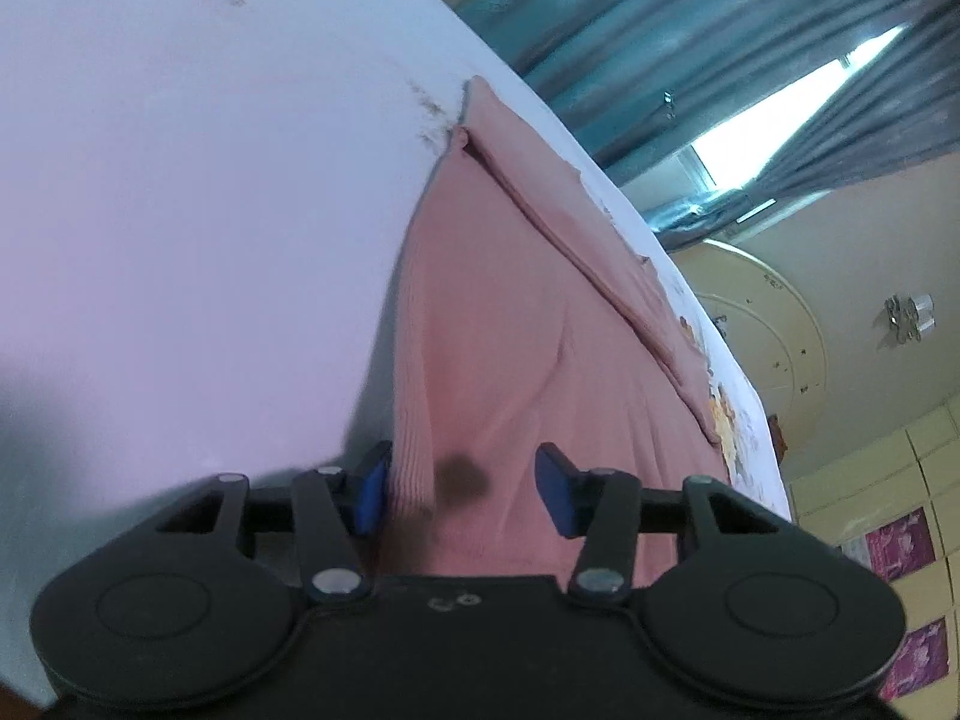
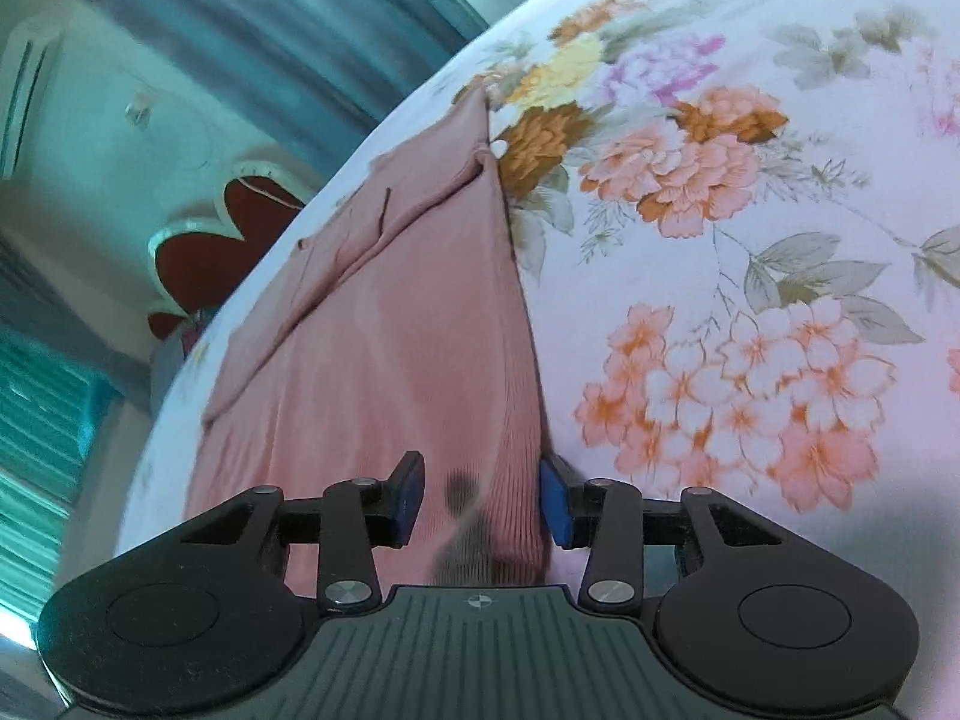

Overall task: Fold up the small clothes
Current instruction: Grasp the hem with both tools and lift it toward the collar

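A pink ribbed knit garment (image 1: 528, 276) lies flat on the bed and stretches away from both grippers; it also shows in the right wrist view (image 2: 408, 324). My left gripper (image 1: 459, 489) is open, and the garment's near ribbed hem runs between its blue pads (image 1: 369, 492) without being pinched. My right gripper (image 2: 480, 501) is open too, with the hem's other corner between its blue pads (image 2: 555, 504). A sleeve (image 2: 336, 228) is folded over the far part of the garment.
The bed sheet (image 2: 750, 210) is white with orange, pink and yellow flowers, plain in the left wrist view (image 1: 180, 180). Grey-blue curtains (image 1: 690, 30), a window and a red heart-shaped headboard (image 2: 216, 240) are beyond the bed's edge.
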Tool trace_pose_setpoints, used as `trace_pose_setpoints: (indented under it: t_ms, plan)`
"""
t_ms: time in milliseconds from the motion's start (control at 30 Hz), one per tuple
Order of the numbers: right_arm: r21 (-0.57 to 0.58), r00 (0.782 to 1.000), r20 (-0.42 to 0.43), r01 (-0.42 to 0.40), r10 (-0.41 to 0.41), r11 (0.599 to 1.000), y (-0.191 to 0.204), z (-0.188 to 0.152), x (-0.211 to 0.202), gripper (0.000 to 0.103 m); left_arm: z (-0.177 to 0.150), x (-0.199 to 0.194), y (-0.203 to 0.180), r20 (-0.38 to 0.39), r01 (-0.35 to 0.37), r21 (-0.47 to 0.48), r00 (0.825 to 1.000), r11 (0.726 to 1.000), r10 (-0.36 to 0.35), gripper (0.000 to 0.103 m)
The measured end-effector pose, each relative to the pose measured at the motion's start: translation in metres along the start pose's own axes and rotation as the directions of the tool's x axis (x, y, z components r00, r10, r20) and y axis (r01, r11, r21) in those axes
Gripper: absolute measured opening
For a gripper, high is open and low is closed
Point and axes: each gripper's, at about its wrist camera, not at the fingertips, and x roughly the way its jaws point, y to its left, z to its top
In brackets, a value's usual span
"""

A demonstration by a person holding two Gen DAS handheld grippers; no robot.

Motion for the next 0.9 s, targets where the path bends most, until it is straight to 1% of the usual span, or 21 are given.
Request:
trace_pose_setpoints:
  t_ms: [33, 133, 167, 200, 233, 267, 300, 333, 367, 400, 467, 500, 533, 567, 600, 633, 667, 733, 800, 900]
  plan:
    - [-0.009, 1.0, -0.017, -0.009, 0.009, 1.0, 0.002, -0.002, 0.001, 0.042, 0.0, 0.003, -0.004, -0.009, -0.004, 0.021, 1.0, 1.0, 0.004, 0.049]
    - [-0.053, 0.997, -0.071, -0.046, 0.042, 0.998, 0.009, -0.018, -0.001, 0.042, -0.009, 0.004, -0.01, -0.057, 0.024, 0.073, 0.998, 0.997, -0.02, 0.045]
    - [-0.054, 0.995, -0.082, -0.059, 0.055, 0.997, 0.01, -0.023, -0.002, 0.04, -0.013, 0.003, -0.01, -0.067, 0.025, 0.094, 0.998, 0.995, -0.019, 0.044]
    - [-0.051, 0.994, -0.088, -0.072, 0.067, 0.996, 0.009, -0.028, -0.004, 0.035, -0.016, 0.002, -0.011, -0.072, 0.027, 0.112, 0.997, 0.993, -0.019, 0.043]
    - [-0.045, 0.994, -0.09, -0.074, 0.07, 0.996, 0.007, -0.031, -0.005, 0.027, -0.018, 0.001, -0.011, -0.075, 0.025, 0.119, 0.997, 0.993, -0.017, 0.042]
    - [-0.036, 0.994, -0.085, -0.072, 0.068, 0.997, 0.005, -0.031, -0.006, 0.022, -0.017, 0.002, -0.01, -0.076, 0.023, 0.116, 0.997, 0.993, -0.015, 0.039]
    - [-0.023, 0.994, -0.082, -0.072, 0.07, 0.997, 0.002, -0.029, -0.005, 0.02, -0.015, 0.003, -0.01, -0.078, 0.02, 0.11, 0.997, 0.994, -0.011, 0.033]
    - [-0.008, 0.994, -0.081, -0.076, 0.075, 0.997, -0.001, -0.026, -0.004, 0.014, -0.013, 0.005, -0.01, -0.079, 0.008, 0.111, 0.997, 0.994, 0.001, 0.027]
    - [-0.007, 0.994, -0.081, -0.078, 0.078, 0.997, -0.001, -0.024, -0.004, 0.008, -0.011, 0.007, -0.013, -0.074, -0.019, 0.126, 0.997, 0.992, 0.028, 0.004]
    - [-0.023, 0.993, -0.071, -0.092, 0.09, 0.996, 0.002, -0.021, -0.007, 0.007, -0.01, 0.005, -0.017, -0.052, -0.035, 0.141, 0.998, 0.989, 0.042, 0.005]
    - [-0.057, 0.99, -0.033, -0.139, 0.137, 0.989, 0.011, -0.017, -0.019, 0.007, -0.012, -0.01, -0.021, 0.002, -0.015, 0.153, 1.0, 0.988, 0.015, 0.005]
    - [-0.07, 0.987, -0.015, -0.158, 0.158, 0.985, 0.013, -0.017, -0.025, 0.007, -0.013, -0.013, -0.025, 0.018, -0.03, 0.167, 0.999, 0.986, 0.028, 0.005]
    - [-0.088, 0.987, 0.003, -0.158, 0.159, 0.984, 0.014, -0.015, -0.029, 0.007, -0.015, -0.012, -0.025, 0.019, -0.058, 0.181, 0.998, 0.982, 0.056, 0.005]
    - [-0.099, 0.992, 0.0, -0.129, 0.13, 0.987, 0.013, -0.015, -0.027, 0.007, -0.018, -0.007, -0.024, 0.003, -0.087, 0.195, 0.996, 0.977, 0.088, 0.005]
    - [-0.118, 0.998, -0.032, -0.062, 0.059, 0.991, 0.01, -0.016, -0.017, 0.007, -0.021, 0.002, -0.021, -0.024, -0.121, 0.201, 0.991, 0.972, 0.128, 0.006]
    - [-0.125, 0.997, -0.073, 0.004, -0.013, 0.992, 0.005, -0.019, -0.007, 0.007, -0.021, 0.006, -0.019, -0.02, -0.118, 0.181, 0.992, 0.976, 0.124, 0.005]
    - [-0.106, 0.996, -0.083, 0.007, -0.016, 0.994, 0.002, -0.02, -0.001, 0.007, -0.02, 0.005, -0.018, -0.012, -0.112, 0.155, 0.993, 0.982, 0.115, 0.005]
    - [-0.096, 0.999, -0.036, -0.024, 0.021, 0.995, 0.007, -0.014, -0.008, 0.007, -0.016, -0.002, -0.022, 0.016, -0.098, 0.144, 0.995, 0.985, 0.097, 0.005]
    - [-0.102, 0.998, 0.014, -0.062, 0.064, 0.993, 0.015, -0.004, -0.017, 0.007, -0.012, -0.009, -0.027, 0.045, -0.061, 0.131, 0.997, 0.989, 0.055, 0.005]
    - [-0.158, 0.992, 0.07, -0.091, 0.103, 0.983, 0.038, 0.022, -0.023, 0.007, 0.004, -0.017, -0.039, 0.103, -0.014, 0.101, 0.995, 0.995, 0.004, 0.005]
